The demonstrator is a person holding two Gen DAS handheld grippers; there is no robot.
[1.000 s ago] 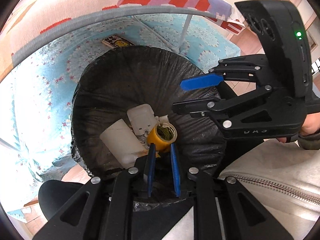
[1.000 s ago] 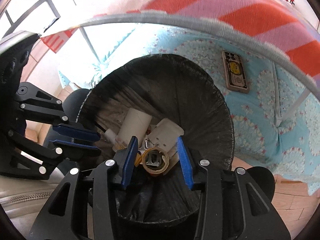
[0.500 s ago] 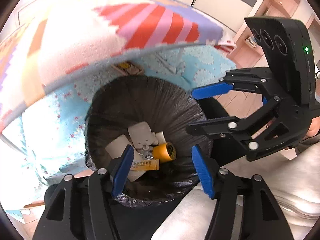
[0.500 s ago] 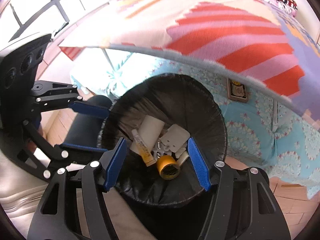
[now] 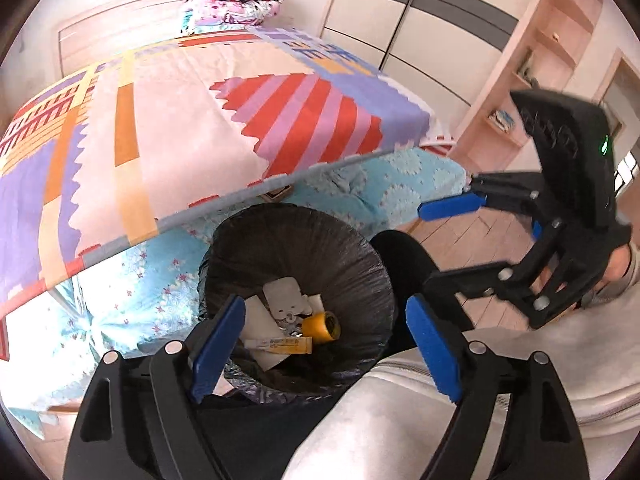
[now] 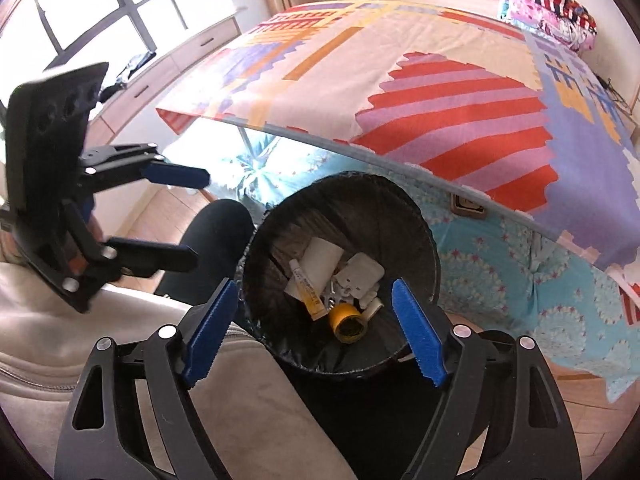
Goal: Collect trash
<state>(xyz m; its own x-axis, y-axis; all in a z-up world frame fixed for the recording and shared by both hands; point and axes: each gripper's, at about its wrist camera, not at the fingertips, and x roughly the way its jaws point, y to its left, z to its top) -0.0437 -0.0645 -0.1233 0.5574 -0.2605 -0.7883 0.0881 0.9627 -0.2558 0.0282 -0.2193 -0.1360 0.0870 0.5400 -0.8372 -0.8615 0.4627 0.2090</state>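
Note:
A black-lined trash bin [image 5: 372,272] [image 6: 420,216] stands on the floor beside the bed. In it lie a yellow tape roll [image 5: 322,325] [image 6: 349,322], a yellow-and-white tube [image 5: 278,345] [image 6: 306,288], a white plastic card [image 5: 285,295] [image 6: 359,274] and a white roll [image 6: 322,258]. My left gripper [image 5: 326,346] is open and empty above the bin's near rim; it also shows in the right wrist view [image 6: 192,216]. My right gripper [image 6: 312,332] is open and empty above the bin; it also shows in the left wrist view [image 5: 436,240].
A bed with a patterned red, purple and orange cover [image 5: 180,128] [image 6: 400,80] stands right behind the bin, with a blue flowered skirt [image 6: 500,264]. Folded bedding [image 5: 232,4] lies at its far end. The person's grey-clad legs [image 5: 400,420] are close to the bin.
Both grippers have risen well above the bin and away from it. The left jaws, shut a second ago, have opened wide; the right jaws opened wider. The tape roll lies loose in the bin.

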